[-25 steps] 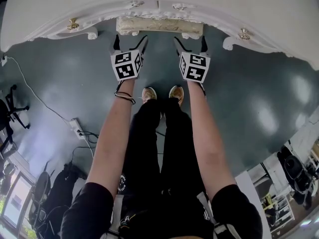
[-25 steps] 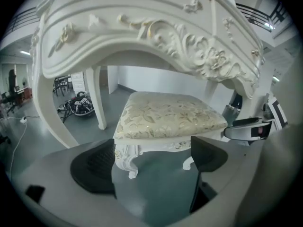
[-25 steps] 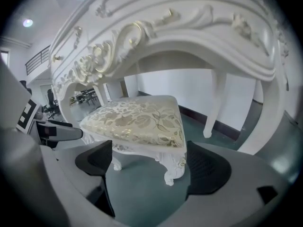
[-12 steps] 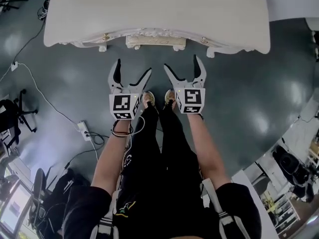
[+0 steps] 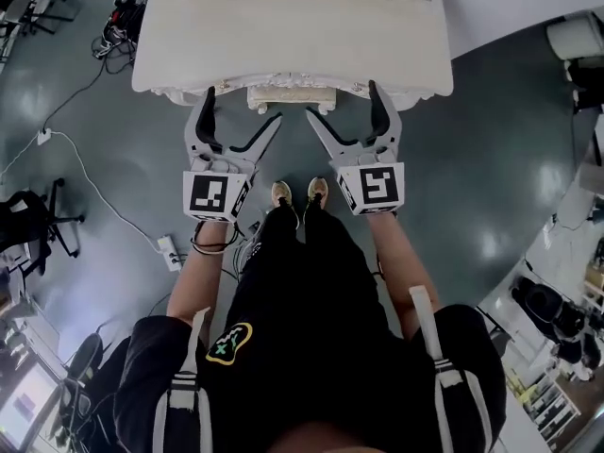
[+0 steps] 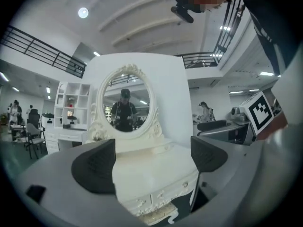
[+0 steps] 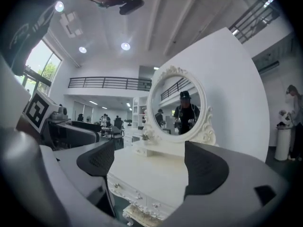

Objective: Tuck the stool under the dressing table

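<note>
The white dressing table (image 5: 283, 36) stands ahead of me, its oval mirror (image 6: 125, 105) facing both gripper views. The cream stool (image 5: 294, 96) sits under the table's front, with only its near edge showing. My left gripper (image 5: 241, 111) is open and empty, held level in the air short of the table's front left. My right gripper (image 5: 344, 102) is also open and holds nothing; its jaws are closing slightly. In the left gripper view the stool (image 6: 156, 216) shows low between the pads. In the right gripper view the stool (image 7: 139, 215) peeks out beneath the drawers.
The person's shoes (image 5: 294, 194) stand on the grey floor a step back from the table. A power strip (image 5: 170, 251) and cable lie on the floor at left. An office chair (image 5: 28, 215) is at far left, and a white bin (image 5: 576, 36) at top right.
Both grippers have risen together from near the stool to well above the floor. The view has pulled up and back, so the table looks smaller. The stool stays under the table.
</note>
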A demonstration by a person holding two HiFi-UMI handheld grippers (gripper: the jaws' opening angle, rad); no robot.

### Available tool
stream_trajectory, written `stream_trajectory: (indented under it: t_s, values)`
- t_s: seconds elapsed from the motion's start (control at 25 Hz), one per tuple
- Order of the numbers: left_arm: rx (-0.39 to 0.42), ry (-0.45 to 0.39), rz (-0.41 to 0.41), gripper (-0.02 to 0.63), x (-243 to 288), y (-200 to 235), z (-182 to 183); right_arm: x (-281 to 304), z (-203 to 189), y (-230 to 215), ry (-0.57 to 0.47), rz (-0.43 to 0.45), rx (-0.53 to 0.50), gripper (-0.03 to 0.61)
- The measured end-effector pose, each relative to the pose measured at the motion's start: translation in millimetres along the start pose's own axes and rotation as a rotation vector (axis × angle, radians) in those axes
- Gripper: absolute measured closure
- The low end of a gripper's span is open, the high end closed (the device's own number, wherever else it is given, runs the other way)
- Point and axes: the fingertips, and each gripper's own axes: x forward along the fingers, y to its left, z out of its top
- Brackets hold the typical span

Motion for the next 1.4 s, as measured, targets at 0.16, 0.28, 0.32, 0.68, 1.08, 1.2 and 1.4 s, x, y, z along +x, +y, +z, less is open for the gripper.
stream_trajectory:
  t_s: [0.16, 0.28, 0.32, 0.68, 1.08, 1.2, 1.4]
  values:
    - [0.044, -0.088, -0.018, 0.107, -16, -3, 70, -16, 66, 13, -0.08, 0.043, -0.047, 0.097]
    - [0.044, -0.119, -0.023, 0.107, -17, -5, 97, -16, 93, 15, -0.123, 0.063, -0.065, 0.103]
    - [0.052, -0.126, -0.024, 0.109, -18, -5, 100, -15, 99, 16, -0.134, 0.068, -0.062, 0.109]
    - [0.087, -0.1, -0.077, 0.237, -24, -8, 105, -20, 122, 21, -0.17, 0.095, -0.085, 0.246]
    - [0.042, -0.081, -0.177, 0.594, -19, -11, 107, -12, 118, 25, -0.143, 0.108, -0.151, 0.558]
    - [0.057, -0.083, -0.205, 0.594, -16, -16, 107, -9, 117, 26, -0.14, 0.114, -0.149, 0.558]
    - [0.063, -0.086, -0.204, 0.594, -10, -13, 109, -3, 119, 24, -0.139, 0.122, -0.141, 0.558]
